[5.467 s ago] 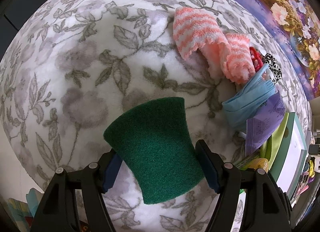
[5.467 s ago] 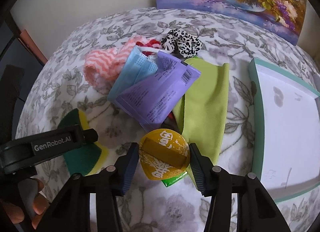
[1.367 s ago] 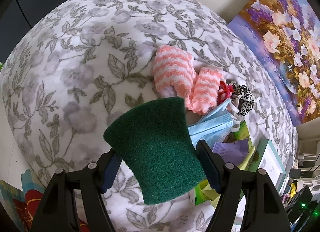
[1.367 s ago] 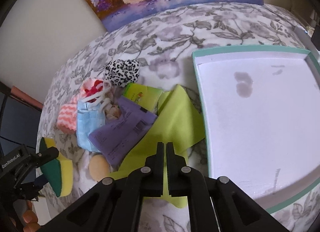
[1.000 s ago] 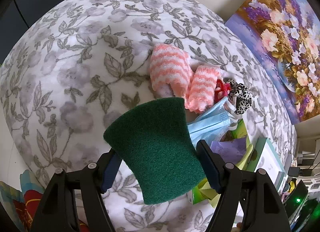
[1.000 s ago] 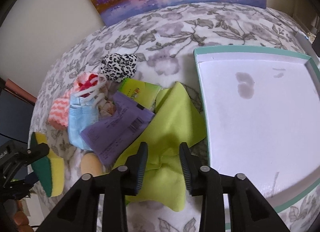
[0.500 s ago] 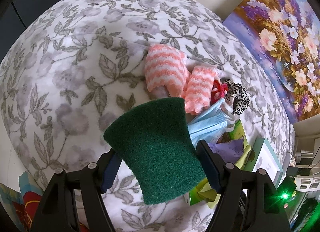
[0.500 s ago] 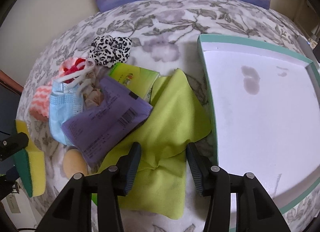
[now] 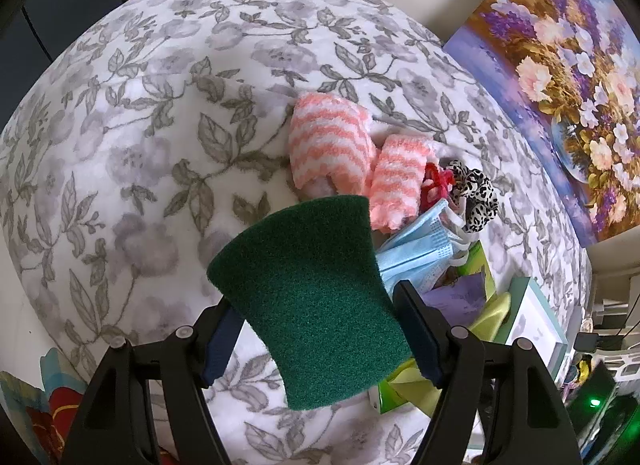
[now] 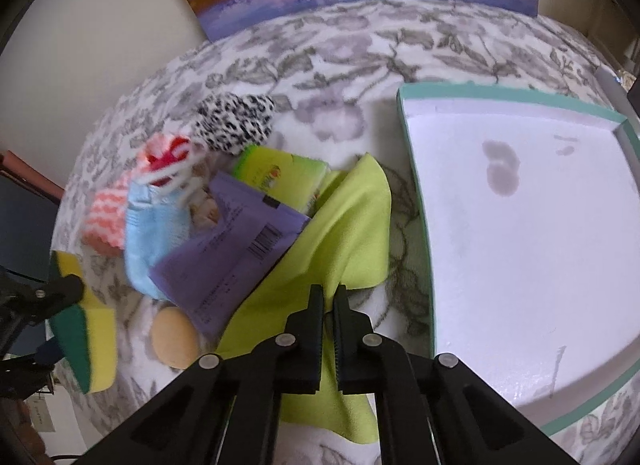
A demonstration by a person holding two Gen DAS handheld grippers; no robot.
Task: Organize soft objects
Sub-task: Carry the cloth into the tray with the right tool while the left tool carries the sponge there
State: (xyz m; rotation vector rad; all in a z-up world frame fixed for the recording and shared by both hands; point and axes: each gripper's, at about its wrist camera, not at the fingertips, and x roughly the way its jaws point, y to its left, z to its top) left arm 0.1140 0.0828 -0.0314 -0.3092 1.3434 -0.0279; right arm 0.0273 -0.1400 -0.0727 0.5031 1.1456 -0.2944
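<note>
While green-and-yellow sponge [image 9: 308, 297] is clamped edge to edge in left gripper [image 9: 316, 329], held above floral blanket [image 9: 152, 113], right gripper [image 10: 329, 313] is seen pressed together on fold of lime cloth [image 10: 344, 225], jaws just closed. Purple packet [image 10: 228, 253] overlaps cloth's left edge. Blue mask [image 10: 156, 225], striped sock [image 10: 106, 221], spotted scrunchie [image 10: 234, 123] lie beyond. White tray [image 10: 520, 225] sits right of cloth.

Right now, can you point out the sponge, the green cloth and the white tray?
sponge [image 9: 312, 293], left wrist view, on its dark green scouring face.
green cloth [image 10: 344, 233], right wrist view, mid-fabric.
white tray [image 10: 412, 153], right wrist view, on its teal rim.
</note>
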